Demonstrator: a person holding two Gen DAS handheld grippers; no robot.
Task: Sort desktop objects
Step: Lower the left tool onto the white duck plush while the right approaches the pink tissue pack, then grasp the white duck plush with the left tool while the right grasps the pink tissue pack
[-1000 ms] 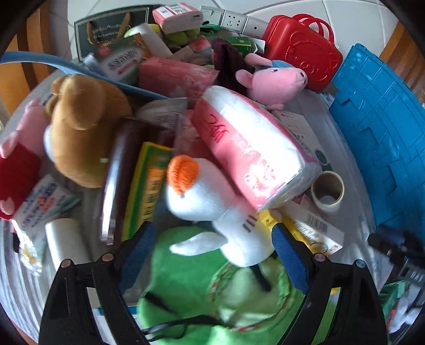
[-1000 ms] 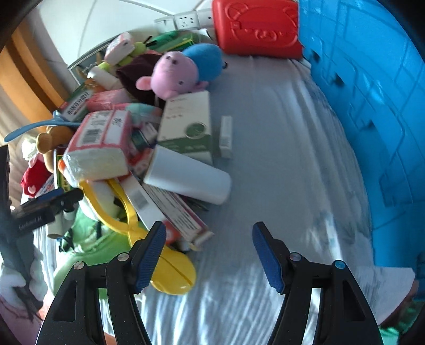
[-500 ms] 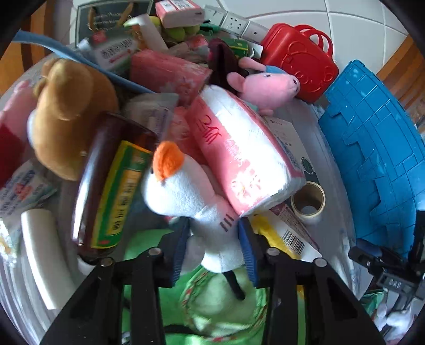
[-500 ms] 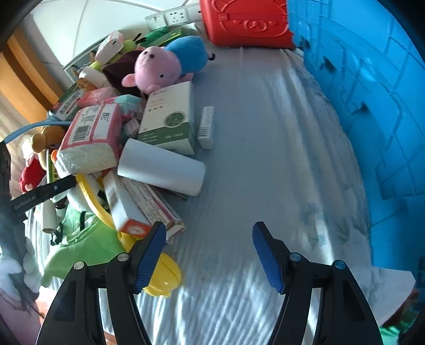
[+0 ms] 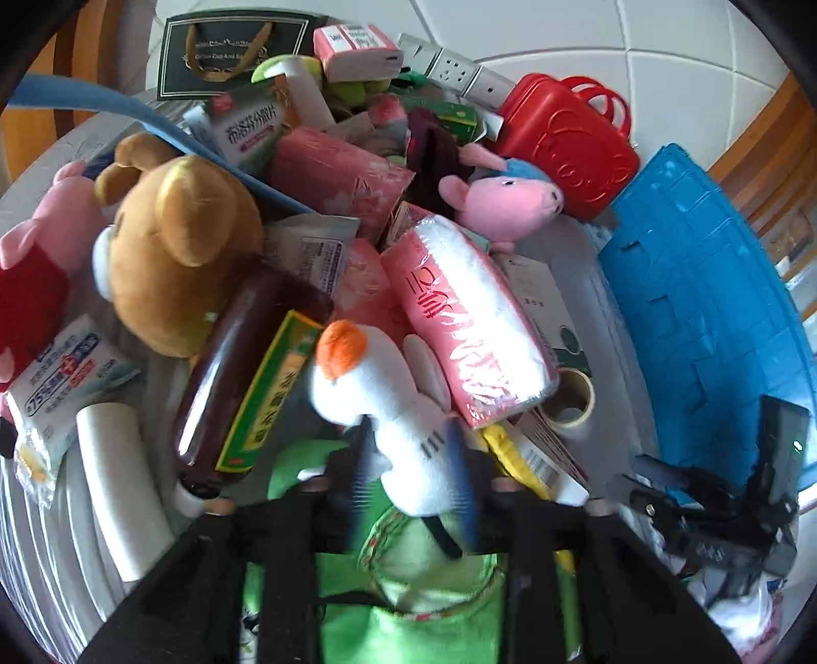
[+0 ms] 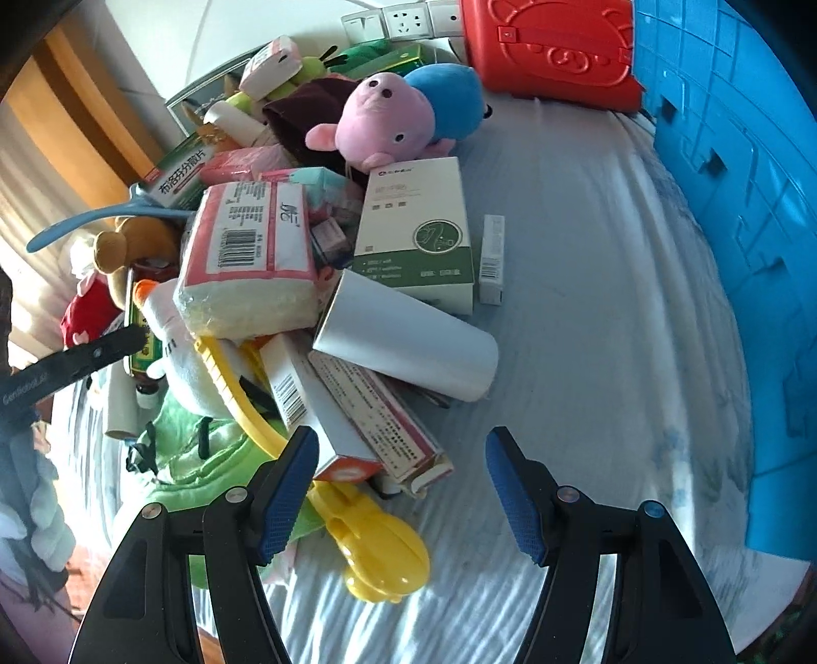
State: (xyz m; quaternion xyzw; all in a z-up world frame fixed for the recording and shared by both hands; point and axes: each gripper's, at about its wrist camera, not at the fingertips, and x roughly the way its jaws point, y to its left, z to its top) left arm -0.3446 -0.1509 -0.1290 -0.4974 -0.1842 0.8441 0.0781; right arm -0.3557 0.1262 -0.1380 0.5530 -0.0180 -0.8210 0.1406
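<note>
White plush bird (image 5: 367, 388), orange-crested: gripped at the body between the blurred blue pads of the left gripper (image 5: 408, 449), at the near edge of the pile. Had stood wide apart a second earlier, squeezed in, then just eased back a little, bird still pinched between. Right gripper (image 6: 403, 444): same wide gap as before, nothing between, over bare cloth beside the boxes. Rested on pale striped cloth (image 6: 587, 357); white tiled floor (image 5: 561, 30) and wooden furniture (image 5: 755, 133) beyond. Counted: one brown teddy (image 5: 178, 255), one pink pig plush (image 5: 505, 204), one brown bottle (image 5: 230, 368), one red case (image 5: 561, 143), one blue crate (image 5: 704, 306), one tape roll (image 5: 572, 403).
</note>
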